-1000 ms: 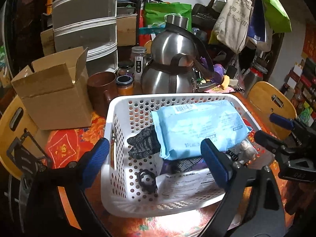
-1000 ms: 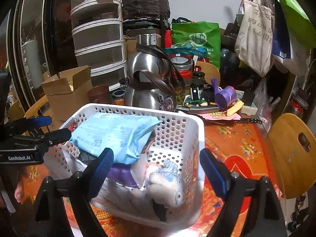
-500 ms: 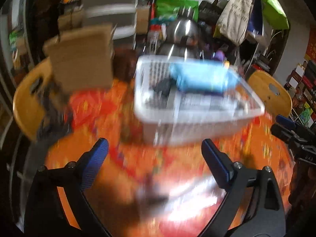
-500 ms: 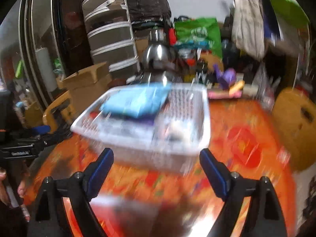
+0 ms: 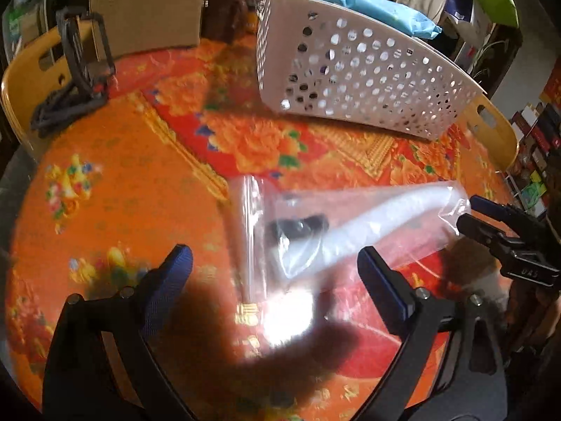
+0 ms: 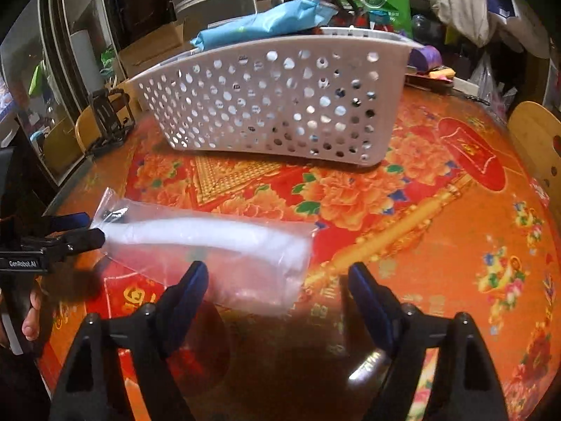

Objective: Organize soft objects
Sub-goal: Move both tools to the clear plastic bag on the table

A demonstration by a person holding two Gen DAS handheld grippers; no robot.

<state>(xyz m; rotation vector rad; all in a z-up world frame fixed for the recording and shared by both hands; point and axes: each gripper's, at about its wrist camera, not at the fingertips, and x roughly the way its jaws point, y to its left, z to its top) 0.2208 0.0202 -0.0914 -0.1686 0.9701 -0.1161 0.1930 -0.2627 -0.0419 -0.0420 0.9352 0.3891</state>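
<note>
A clear plastic bag lies flat on the table, which is covered by an orange and red floral cloth. Inside the bag are a white rolled soft item and a small dark object; what the dark object is cannot be made out.

The left hand-held gripper hangs above the end of the bag that holds the dark object. Its blue-padded jaws stand wide apart, with part of the bag between them in the left wrist view, and the pads press on nothing. From the right wrist view, this gripper's tips sit at the bag's edge; whether they touch the plastic cannot be told.

The right hand-held gripper hangs over the opposite end of the bag. Its jaws are closing but remain well apart, with a corner of the bag between them and no grip taken. A few of the person's fingers show beside the left gripper's handle.

Beyond the bag, apart from it, stands a white perforated basket on the table. A light blue soft packet rises above its rim. A cardboard box stands near the basket, and a wooden chair back shows at the table's edge.
</note>
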